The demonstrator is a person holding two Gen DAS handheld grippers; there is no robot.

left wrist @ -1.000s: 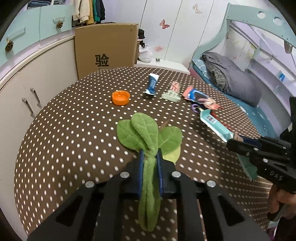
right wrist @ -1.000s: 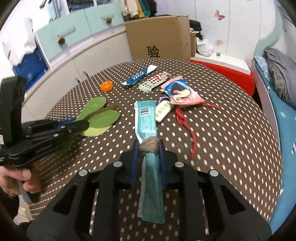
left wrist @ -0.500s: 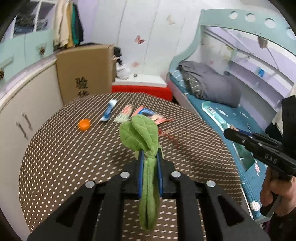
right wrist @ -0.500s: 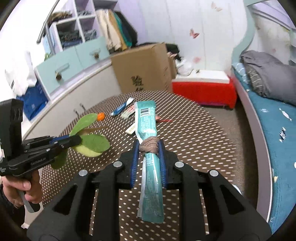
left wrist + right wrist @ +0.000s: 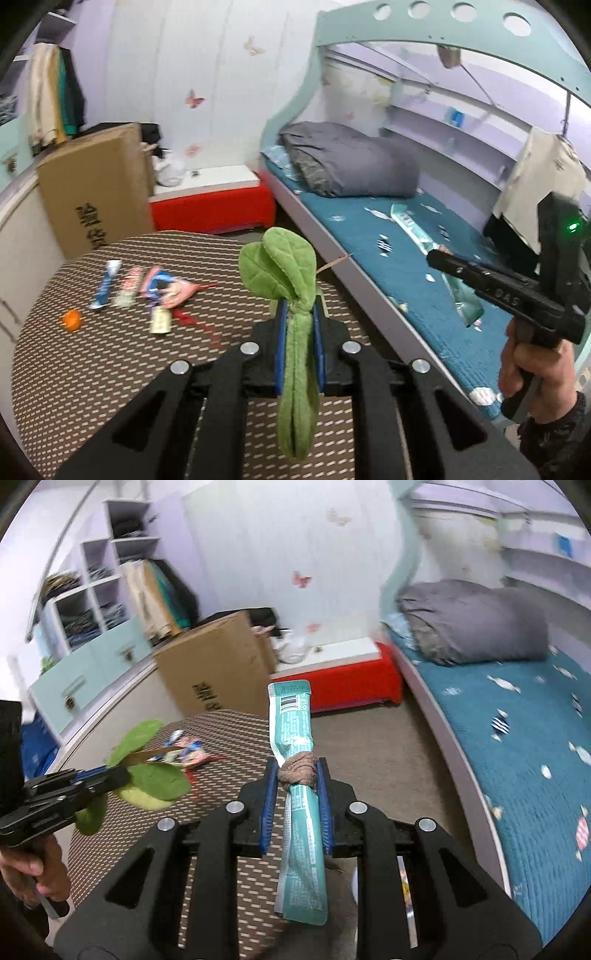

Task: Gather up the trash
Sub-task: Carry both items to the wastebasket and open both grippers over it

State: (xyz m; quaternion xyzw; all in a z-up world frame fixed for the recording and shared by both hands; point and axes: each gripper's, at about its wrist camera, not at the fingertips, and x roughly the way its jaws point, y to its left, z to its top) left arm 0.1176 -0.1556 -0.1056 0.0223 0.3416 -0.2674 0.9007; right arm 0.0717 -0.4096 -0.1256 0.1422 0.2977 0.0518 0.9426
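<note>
The left gripper (image 5: 298, 325) squeezes the green leaves (image 5: 280, 266); the right gripper (image 5: 295, 786) squeezes the teal wrapper (image 5: 293, 731); both are up above the table (image 5: 92, 369); next they need a bin, which is not in sight.

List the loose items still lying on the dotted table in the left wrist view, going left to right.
Orange bottle cap → blue tube → red-and-white wrapper → small cream packet → pink snack packet. The red string sits under and beside the packets, so I left it out.
</note>
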